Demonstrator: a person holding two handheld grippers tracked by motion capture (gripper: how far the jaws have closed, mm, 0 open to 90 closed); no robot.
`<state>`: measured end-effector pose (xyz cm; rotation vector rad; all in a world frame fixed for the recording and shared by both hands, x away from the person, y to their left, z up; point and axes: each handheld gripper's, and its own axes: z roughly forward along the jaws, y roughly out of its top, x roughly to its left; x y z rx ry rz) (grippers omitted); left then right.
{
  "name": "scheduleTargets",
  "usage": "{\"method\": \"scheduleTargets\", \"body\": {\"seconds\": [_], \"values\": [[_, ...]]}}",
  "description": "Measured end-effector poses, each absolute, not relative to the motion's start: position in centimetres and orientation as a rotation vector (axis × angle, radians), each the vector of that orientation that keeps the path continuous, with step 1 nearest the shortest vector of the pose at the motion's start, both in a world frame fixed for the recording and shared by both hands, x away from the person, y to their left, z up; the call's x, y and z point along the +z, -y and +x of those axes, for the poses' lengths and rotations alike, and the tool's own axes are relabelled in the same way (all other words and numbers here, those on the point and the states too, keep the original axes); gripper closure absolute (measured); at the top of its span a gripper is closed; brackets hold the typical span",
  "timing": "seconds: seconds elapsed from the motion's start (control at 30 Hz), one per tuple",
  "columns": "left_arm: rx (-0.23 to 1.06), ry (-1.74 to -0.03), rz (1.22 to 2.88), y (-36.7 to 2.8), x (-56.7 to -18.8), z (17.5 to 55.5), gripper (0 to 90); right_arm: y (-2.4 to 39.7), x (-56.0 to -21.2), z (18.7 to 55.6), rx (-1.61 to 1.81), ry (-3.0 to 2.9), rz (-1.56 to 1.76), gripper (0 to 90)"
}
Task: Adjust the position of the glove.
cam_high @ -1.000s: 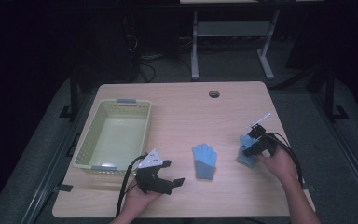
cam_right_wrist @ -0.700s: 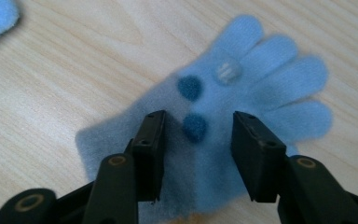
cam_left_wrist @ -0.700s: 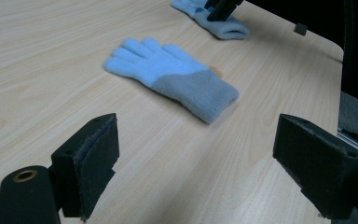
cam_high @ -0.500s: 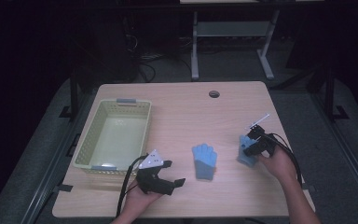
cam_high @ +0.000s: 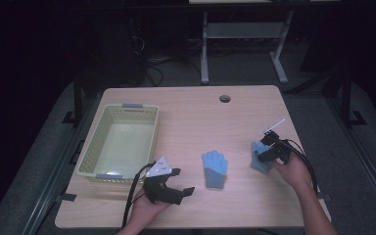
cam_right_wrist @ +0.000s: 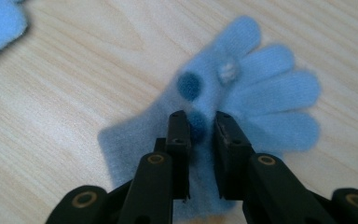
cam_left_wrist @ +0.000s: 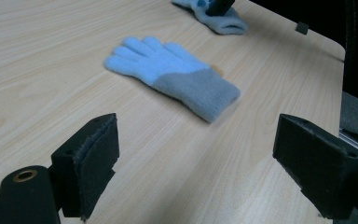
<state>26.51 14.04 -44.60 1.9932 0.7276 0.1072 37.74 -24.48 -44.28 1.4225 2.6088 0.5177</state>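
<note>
Two light blue knit gloves lie on the wooden table. One glove lies flat in the middle, fingers pointing away from me. My left gripper rests just left of it, open, with bare table between its jaws. The other glove, with dark dots on the palm, lies at the right. My right gripper has just been closing and is shut on a fold of that glove's palm.
A pale green plastic basket stands empty at the table's left side. A round cable hole sits near the far edge. The table's right edge runs close to the right hand. Dark floor and a metal stand lie beyond.
Both hands and both gloves stay where they were. The closing of the right jaws is too small to make out in the high view.
</note>
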Motion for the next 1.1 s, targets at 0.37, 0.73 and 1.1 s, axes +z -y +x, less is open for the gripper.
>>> {"method": "scheduleTargets", "body": {"seconds": [0.37, 0.73, 1.1], "values": [[0.109, -0.725, 1.991, -14.0, -44.6, 26.5, 14.1, 24.5, -43.7, 36.8, 0.555, -2.598, 1.363, 80.2], [0.107, -0.725, 1.994, -14.0, -44.7, 26.5, 14.1, 24.3, -41.8, 35.1, 0.663, -2.579, 1.308, 80.5], [0.109, -0.725, 1.993, -14.0, -44.7, 26.5, 14.1, 23.0, -40.2, 34.0, 0.720, -2.592, 1.228, 80.5]]}}
